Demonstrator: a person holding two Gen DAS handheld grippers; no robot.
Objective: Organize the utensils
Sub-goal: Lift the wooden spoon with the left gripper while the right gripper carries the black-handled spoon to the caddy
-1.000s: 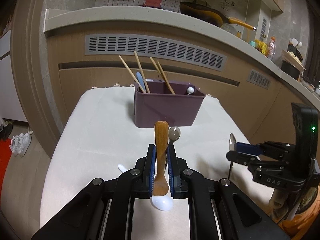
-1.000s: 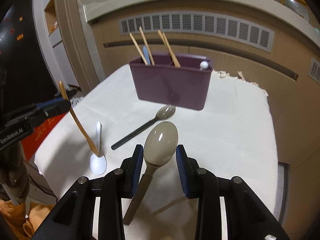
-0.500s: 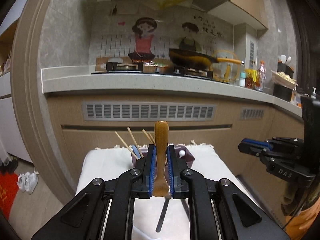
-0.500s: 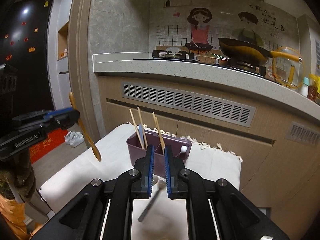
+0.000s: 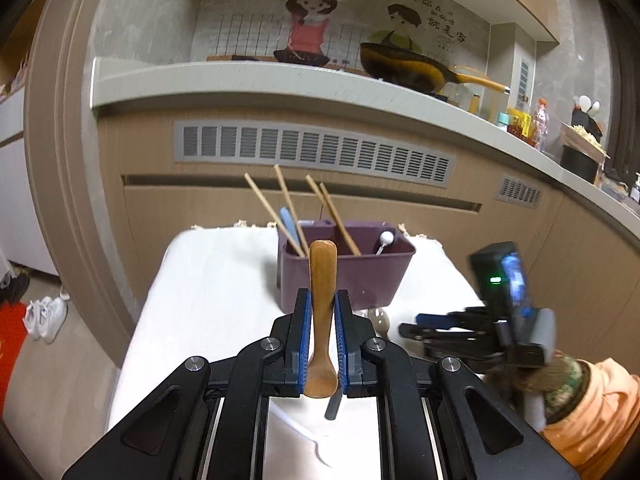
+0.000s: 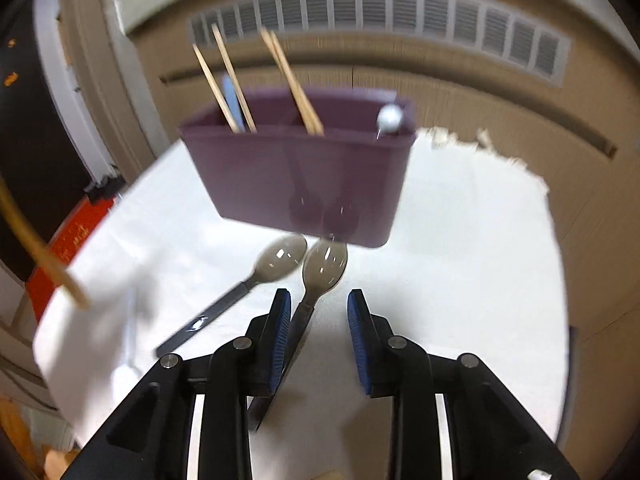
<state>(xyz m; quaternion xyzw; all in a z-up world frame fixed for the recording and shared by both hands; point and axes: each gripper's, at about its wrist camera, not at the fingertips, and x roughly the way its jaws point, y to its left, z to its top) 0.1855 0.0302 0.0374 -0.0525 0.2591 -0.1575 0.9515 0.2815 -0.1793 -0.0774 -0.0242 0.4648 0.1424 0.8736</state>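
My left gripper is shut on a wooden spoon, held upright above the white cloth in front of the purple utensil box. The box holds chopsticks, a blue utensil and a white-tipped one. My right gripper is open, low over the cloth. A grey spoon lies between its fingers with its bowl toward the box. A second grey spoon with a dark handle lies just left of it. The wooden spoon shows blurred at the left edge of the right wrist view.
The white cloth covers a small table standing against a kitchen counter front with vents. A white spoon lies near the cloth's left edge. Shoes and a red mat lie on the floor to the left.
My right gripper has dropped from high up down to the cloth and opened around a grey spoon. My left gripper has tilted down a little, still holding the wooden spoon.
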